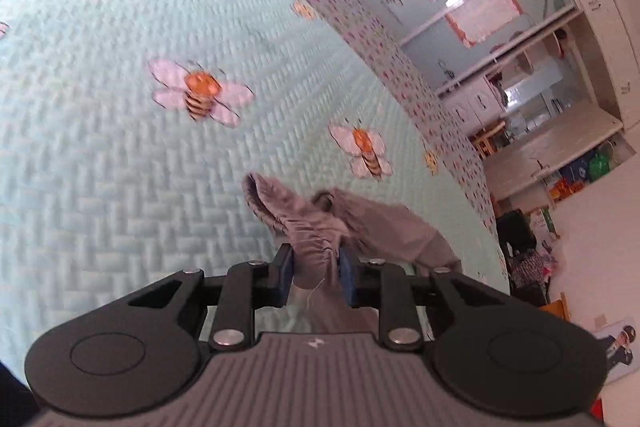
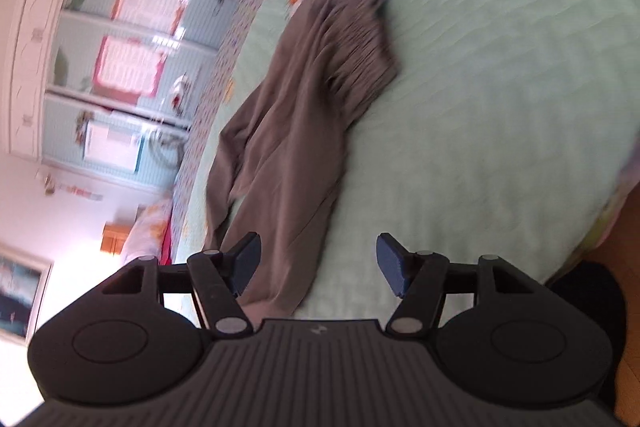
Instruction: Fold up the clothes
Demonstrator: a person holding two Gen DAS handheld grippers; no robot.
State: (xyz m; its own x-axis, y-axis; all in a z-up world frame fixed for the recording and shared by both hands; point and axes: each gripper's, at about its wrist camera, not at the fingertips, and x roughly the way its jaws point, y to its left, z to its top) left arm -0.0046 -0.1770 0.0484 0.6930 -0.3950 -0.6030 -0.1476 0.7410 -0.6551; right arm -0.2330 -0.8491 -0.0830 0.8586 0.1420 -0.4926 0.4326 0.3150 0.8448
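A grey-brown garment [image 1: 316, 223] with a gathered elastic waistband lies bunched on the pale green quilt [image 1: 120, 167]. My left gripper [image 1: 316, 267] is shut on the waistband, the blue pads [image 1: 347, 275] pressing cloth from both sides. In the right wrist view the same garment [image 2: 296, 115] stretches long across the bed, its waistband at the far end. My right gripper [image 2: 318, 263] stands open above the near end of the garment, one blue pad [image 2: 390, 263] on each side, with nothing pinched.
The quilt carries embroidered bees [image 1: 200, 93] and ends at a flowered border [image 1: 384, 67]. Beyond the bed stand white shelves [image 1: 480, 7] and floor clutter [image 1: 536, 227]. The bed's edge [image 2: 580, 247] lies at the right in the right wrist view.
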